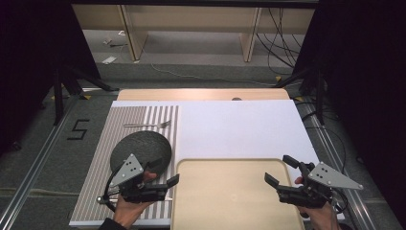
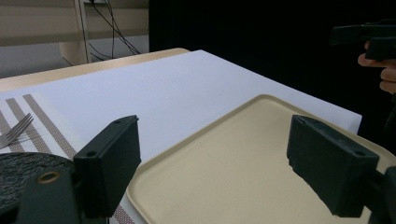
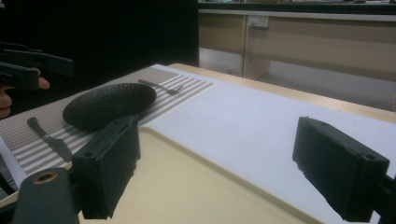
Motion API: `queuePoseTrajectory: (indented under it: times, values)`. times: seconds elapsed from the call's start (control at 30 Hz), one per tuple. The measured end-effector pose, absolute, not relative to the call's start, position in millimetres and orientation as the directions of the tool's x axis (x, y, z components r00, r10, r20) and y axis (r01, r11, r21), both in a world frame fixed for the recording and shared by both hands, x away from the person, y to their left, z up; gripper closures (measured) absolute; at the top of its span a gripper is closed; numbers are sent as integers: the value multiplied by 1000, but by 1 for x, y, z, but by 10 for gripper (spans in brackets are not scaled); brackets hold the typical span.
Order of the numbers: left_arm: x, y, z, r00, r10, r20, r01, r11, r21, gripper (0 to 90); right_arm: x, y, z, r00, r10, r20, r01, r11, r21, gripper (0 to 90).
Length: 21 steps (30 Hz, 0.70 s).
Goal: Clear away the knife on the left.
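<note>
While both claws gape, the tray's (image 1: 230,191) long axis runs left-right.

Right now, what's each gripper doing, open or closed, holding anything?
Left gripper: open, holding nothing, by the tray's left edge.
Right gripper: open, holding nothing, over the tray's right side.

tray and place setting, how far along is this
Nothing looks moved yet. The tray lies bare, while the dark plate, fork and knife all sit on the striped mat. In hand: nothing; the left gripper and right gripper hover with jaws open on either side of the tray. Any pickup is not yet begun.
</note>
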<state>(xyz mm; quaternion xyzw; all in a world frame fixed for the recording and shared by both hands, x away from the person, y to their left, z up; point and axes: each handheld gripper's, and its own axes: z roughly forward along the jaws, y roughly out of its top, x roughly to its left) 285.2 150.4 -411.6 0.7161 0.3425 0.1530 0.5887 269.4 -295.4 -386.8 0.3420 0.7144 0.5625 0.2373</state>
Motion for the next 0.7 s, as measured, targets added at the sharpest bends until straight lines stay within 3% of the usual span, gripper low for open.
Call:
queuePoseTrajectory:
  times: [0.7]
  values:
    - [286, 162, -388, 743, 653, -146, 310, -142, 940, 164, 270, -296, -387, -649, 759, 47, 223, 130, 966, 158]
